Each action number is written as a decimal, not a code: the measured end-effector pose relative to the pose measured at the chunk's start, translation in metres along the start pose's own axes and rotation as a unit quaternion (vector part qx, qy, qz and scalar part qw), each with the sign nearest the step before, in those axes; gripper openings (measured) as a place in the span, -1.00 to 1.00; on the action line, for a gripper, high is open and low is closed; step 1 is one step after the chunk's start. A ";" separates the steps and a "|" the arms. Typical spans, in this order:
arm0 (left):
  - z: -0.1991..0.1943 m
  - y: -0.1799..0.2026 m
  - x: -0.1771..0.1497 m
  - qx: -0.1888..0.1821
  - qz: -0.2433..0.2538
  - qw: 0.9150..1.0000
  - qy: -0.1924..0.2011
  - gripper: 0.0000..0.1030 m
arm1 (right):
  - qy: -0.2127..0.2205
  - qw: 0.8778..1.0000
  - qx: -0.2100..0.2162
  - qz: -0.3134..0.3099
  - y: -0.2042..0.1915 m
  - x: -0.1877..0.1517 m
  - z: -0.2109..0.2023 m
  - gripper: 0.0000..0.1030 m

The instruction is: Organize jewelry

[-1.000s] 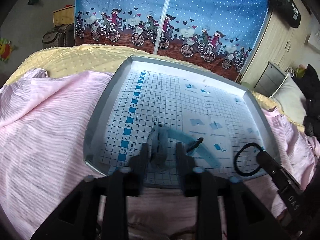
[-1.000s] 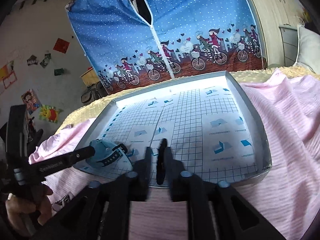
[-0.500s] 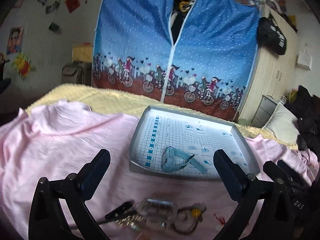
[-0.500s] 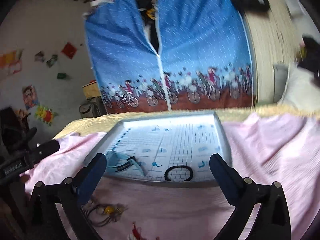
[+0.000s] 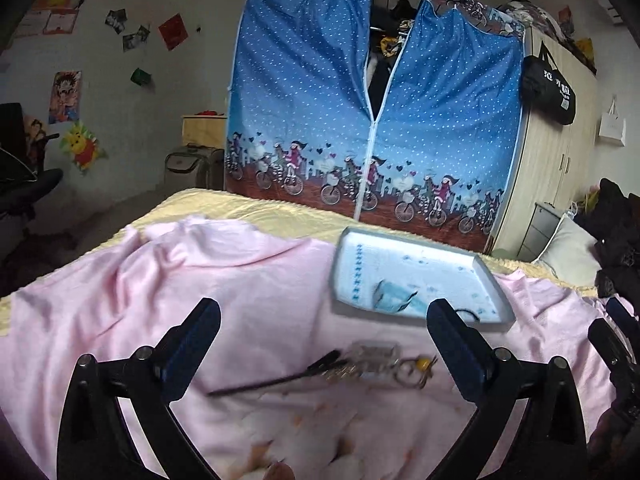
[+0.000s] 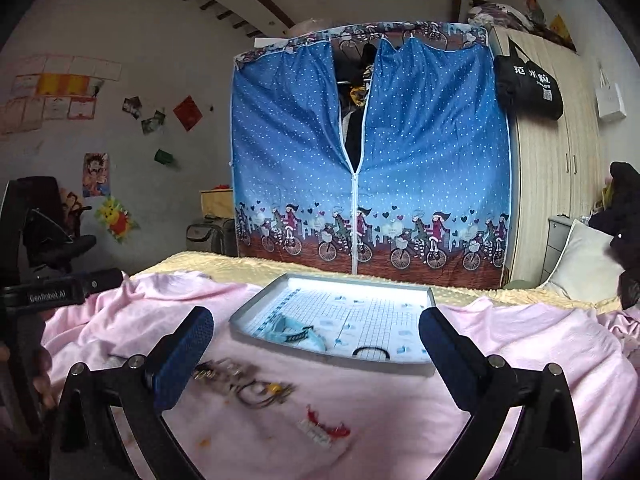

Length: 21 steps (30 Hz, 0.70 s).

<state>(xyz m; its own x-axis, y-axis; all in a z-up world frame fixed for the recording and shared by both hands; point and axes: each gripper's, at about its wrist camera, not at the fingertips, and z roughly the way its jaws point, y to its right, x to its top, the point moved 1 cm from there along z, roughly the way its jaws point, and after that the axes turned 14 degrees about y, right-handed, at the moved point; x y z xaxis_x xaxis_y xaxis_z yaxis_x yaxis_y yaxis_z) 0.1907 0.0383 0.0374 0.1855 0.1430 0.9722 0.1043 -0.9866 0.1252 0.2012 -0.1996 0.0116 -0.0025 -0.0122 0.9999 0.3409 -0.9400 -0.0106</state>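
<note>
**Tray on the pink cloth, seen between spread fingers**

The right gripper (image 6: 316, 344) is held above the bed with its fingers (image 6: 182, 354) set wide apart and empty. A grey tray (image 6: 428, 300) lined with grid paper is laid on the pink blanket (image 6: 520, 344). A light-blue watch (image 6: 296, 330) and a black hair tie (image 6: 370, 352) are seen in it. Nearer, a blurred cluster, possibly keys or chains (image 6: 244, 382), is spread on the blanket.
</note>
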 end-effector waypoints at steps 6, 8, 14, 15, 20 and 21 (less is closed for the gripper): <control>-0.026 -0.016 -0.016 -0.014 0.038 0.998 -0.053 0.97 | -0.033 0.999 0.016 0.025 -0.017 -0.009 -0.024 1.00; -0.034 -0.023 -0.025 -0.016 0.040 0.997 -0.059 0.97 | -0.045 0.998 0.021 0.035 -0.023 -0.015 -0.033 1.00; -0.036 -0.038 -0.044 -0.015 0.056 0.995 -0.086 0.97 | -0.113 0.992 0.040 0.038 -0.036 -0.036 -0.021 1.00; -0.032 -0.041 -0.047 -0.019 0.060 0.994 -0.092 0.97 | -0.128 0.990 0.044 0.042 -0.037 -0.041 -0.018 1.00; 0.004 -0.047 -0.057 -0.054 0.087 0.983 -0.155 0.96 | -0.196 0.980 0.025 0.029 -0.046 -0.072 0.001 1.00; 0.011 -0.048 -0.058 -0.059 0.093 0.981 -0.162 0.96 | -0.204 0.978 0.023 0.029 -0.047 -0.077 0.004 1.00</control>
<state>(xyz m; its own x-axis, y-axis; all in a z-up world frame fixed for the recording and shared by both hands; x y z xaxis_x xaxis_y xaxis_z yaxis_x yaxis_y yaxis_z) 0.1857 0.0778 -0.0269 0.4934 -0.0426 0.8687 -0.0710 -0.9974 -0.0086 0.1892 -0.1530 -0.0644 0.3909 0.0811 0.9168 0.3722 -0.9250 -0.0769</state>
